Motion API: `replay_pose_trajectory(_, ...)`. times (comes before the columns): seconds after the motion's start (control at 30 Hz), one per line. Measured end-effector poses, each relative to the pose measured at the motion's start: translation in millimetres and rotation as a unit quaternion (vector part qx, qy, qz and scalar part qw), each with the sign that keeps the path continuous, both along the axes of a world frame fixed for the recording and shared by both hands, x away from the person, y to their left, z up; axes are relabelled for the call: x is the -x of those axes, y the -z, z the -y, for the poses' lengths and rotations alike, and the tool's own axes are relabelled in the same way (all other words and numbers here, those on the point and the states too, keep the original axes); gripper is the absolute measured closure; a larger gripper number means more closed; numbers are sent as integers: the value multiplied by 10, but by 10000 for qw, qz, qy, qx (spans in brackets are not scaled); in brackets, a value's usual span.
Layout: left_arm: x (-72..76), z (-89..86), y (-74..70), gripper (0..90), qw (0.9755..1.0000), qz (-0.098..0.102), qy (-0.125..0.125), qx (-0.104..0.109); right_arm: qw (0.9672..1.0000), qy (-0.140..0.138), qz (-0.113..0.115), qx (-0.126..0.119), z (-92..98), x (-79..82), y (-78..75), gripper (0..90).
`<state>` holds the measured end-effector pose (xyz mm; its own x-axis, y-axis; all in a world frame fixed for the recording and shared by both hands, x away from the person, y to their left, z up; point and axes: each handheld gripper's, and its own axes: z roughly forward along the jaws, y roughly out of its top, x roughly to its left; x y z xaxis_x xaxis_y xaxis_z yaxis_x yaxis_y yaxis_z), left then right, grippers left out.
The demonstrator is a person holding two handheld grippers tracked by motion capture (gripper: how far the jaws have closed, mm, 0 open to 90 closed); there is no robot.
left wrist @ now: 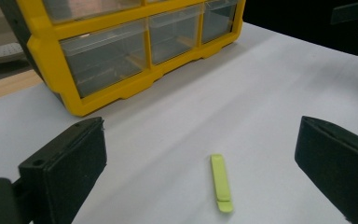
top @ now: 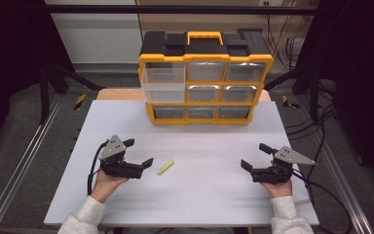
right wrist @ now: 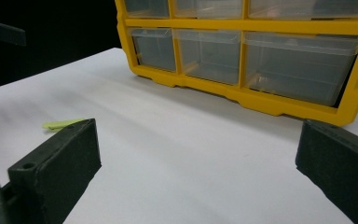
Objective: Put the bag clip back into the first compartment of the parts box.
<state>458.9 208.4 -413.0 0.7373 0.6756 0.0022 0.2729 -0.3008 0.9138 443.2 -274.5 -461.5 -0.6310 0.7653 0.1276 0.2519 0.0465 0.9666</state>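
A small lime-green strip point(top: 165, 166) lies flat on the white table point(top: 199, 141), just right of my left gripper point(top: 139, 153). That gripper is open with nothing between its jaws. In the left gripper view the strip point(left wrist: 222, 183) lies on the table a little ahead, between the two spread jaws. My right gripper point(top: 256, 156) rests open near the table's right side, far from the strip. The right gripper view has the strip point(right wrist: 61, 124) peeking out behind its left jaw. A yellow and black drawer organizer point(top: 204, 78) stands at the table's far edge, its top-left clear drawer point(top: 163, 84) pulled out.
The organizer's other clear drawers point(right wrist: 303, 63) sit pushed in. Metal rails point(top: 19, 165) run along both sides of the table. Cables point(top: 321, 185) trail off the right gripper over the table's right edge. Bare table lies between the two grippers.
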Motion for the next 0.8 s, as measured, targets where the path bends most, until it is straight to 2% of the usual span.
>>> replay_pose_trajectory(0.23,-58,134,-5,18,9999,-64,62,-68,10000,-1,8,-1,-1,0,1,5)
replay_pose_trajectory(0.4,-118,255,53,16,9996,-185,92,-201,10000,-9,4,2,2,0,-1,4)
replay_pose_trajectory(0.47,-149,313,98,15,9991,-298,107,-273,10000,-10,-9,-6,4,2,-4,5)
replay_pose_trajectory(0.6,-166,359,151,11,9987,-411,125,-285,10000,-3,-6,-13,5,3,-5,5)
replay_pose_trajectory(0.8,-183,452,283,7,9967,-580,116,-561,10000,-4,1,12,3,-1,-1,5)
